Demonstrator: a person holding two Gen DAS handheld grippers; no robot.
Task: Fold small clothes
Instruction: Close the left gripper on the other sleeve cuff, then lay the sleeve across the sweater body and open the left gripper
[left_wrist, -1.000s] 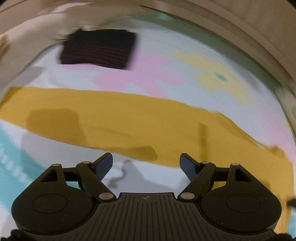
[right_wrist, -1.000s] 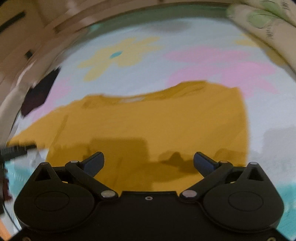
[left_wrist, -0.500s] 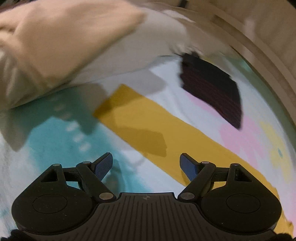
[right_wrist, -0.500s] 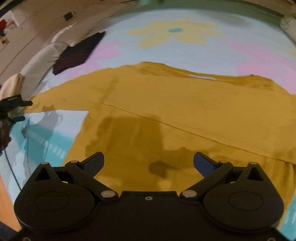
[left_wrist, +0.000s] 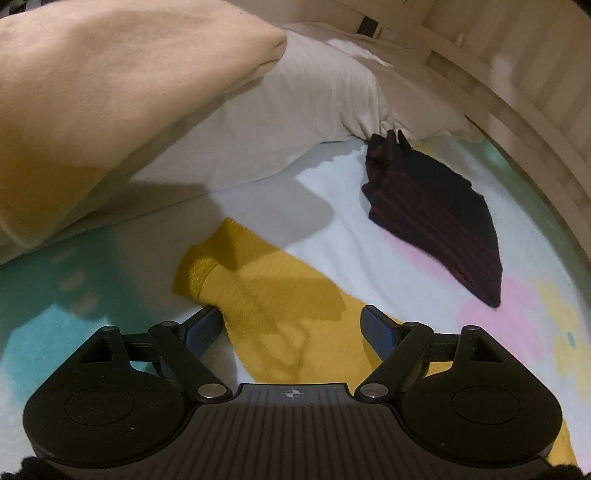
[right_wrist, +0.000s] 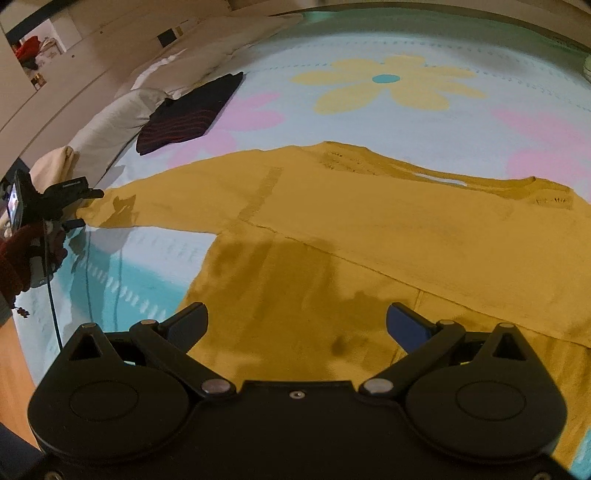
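A mustard-yellow knit sweater (right_wrist: 388, 236) lies flat on a flowered bedspread, one sleeve (right_wrist: 159, 203) stretched out to the left. My left gripper (left_wrist: 291, 326) is open, its jaws on either side of that sleeve near the cuff (left_wrist: 203, 273); it also shows in the right wrist view (right_wrist: 83, 208) at the sleeve's end. My right gripper (right_wrist: 297, 325) is open and empty, just above the sweater's lower body near the hem.
A folded dark striped garment (left_wrist: 436, 218) lies on the bed by the pillows, also in the right wrist view (right_wrist: 188, 114). A beige pillow (left_wrist: 110, 103) and a white pillow (left_wrist: 295, 110) lie beyond the cuff. A wooden bed frame (left_wrist: 517, 92) runs along the right.
My left gripper has swung left along the sleeve to its cuff and come down close to it. My right gripper has moved closer to the sweater's lower body. Both stay open.
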